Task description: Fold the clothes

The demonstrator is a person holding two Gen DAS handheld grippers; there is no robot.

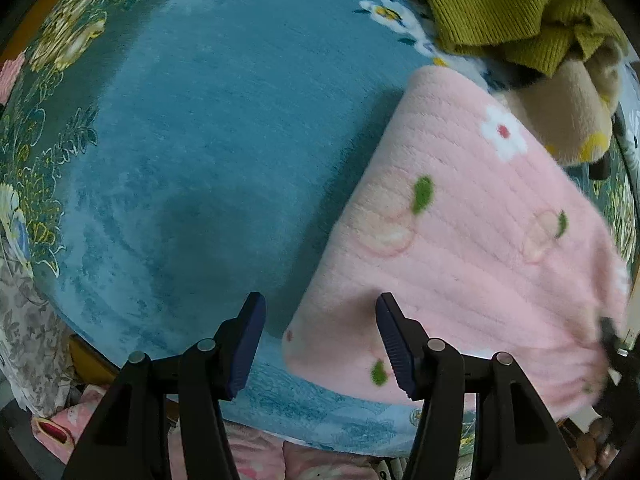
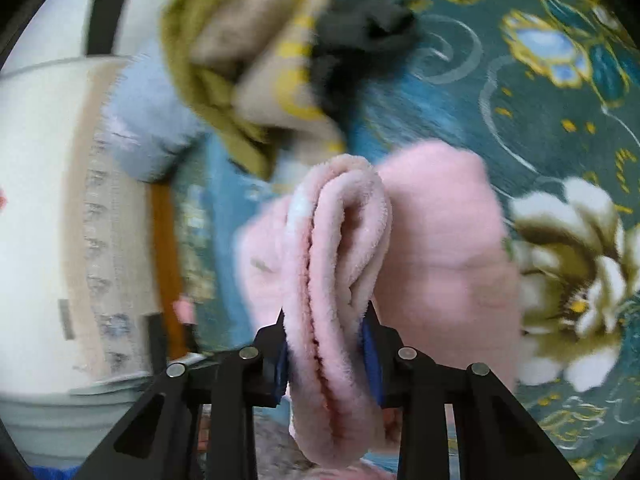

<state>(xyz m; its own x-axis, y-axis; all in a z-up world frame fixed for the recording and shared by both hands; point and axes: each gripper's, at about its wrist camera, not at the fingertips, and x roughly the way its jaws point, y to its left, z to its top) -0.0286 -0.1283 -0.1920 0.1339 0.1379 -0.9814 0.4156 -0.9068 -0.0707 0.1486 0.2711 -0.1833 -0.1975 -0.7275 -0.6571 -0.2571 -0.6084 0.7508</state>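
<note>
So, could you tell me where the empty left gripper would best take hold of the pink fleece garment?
Probably the near-left corner of the pink fleece garment, coming straight down from above. That corner lies flat on the blue blanket with its edges exposed, just below the open left gripper. The right gripper already pinches a bunched edge at the opposite side.

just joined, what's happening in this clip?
Someone is folding a fluffy pink fleece garment with peach and flower prints on a teal floral blanket. The right gripper is clamped on a bunched fold of it. The left gripper is open over the garment's edge, gripping nothing. A pile of olive knit and beige clothes waits beyond.
</note>
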